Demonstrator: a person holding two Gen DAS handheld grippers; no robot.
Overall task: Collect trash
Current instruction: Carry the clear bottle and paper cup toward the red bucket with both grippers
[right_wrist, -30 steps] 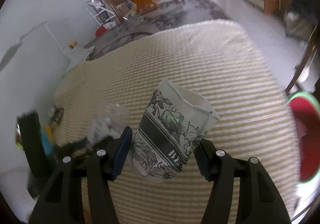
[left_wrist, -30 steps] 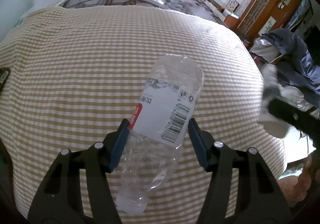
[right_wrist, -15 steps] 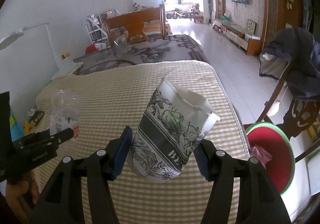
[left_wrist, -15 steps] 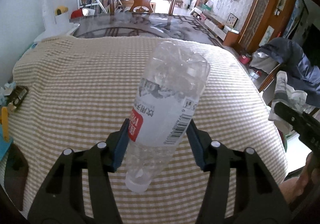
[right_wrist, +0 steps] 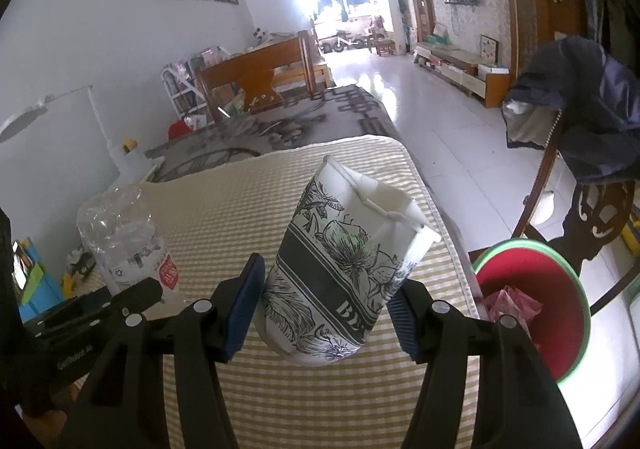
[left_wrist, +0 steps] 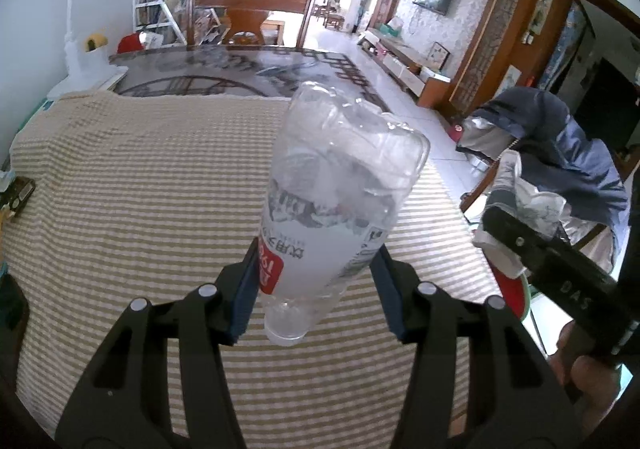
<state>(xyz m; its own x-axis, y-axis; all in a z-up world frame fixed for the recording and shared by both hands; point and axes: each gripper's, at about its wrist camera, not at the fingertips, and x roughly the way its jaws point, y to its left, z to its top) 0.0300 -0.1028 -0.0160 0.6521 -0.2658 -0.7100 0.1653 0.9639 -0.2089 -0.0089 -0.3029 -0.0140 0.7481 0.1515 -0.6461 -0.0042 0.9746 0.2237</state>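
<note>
My left gripper (left_wrist: 316, 289) is shut on a crushed clear plastic bottle (left_wrist: 336, 193) with a white and red label, held cap-down above the checked tablecloth (left_wrist: 140, 189). The bottle also shows in the right wrist view (right_wrist: 120, 237), at the left. My right gripper (right_wrist: 326, 309) is shut on a crumpled paper cup (right_wrist: 344, 273) with black flower print, held above the table's right edge. The cup also shows in the left wrist view (left_wrist: 516, 197), at the right. A red bin (right_wrist: 536, 313) with a green rim stands on the floor right of the table, with pink trash inside.
A wooden chair (right_wrist: 592, 217) draped with a dark jacket (right_wrist: 580, 113) stands beside the bin. A glass-topped table section (left_wrist: 224, 69) and a wooden chair (left_wrist: 248, 13) lie beyond the cloth. Small items (left_wrist: 16, 193) sit at the table's left edge.
Both grippers have lifted their loads up off the table and tilted to a more level view. The bottle rose and turned more upright. The bin came into the right wrist view.
</note>
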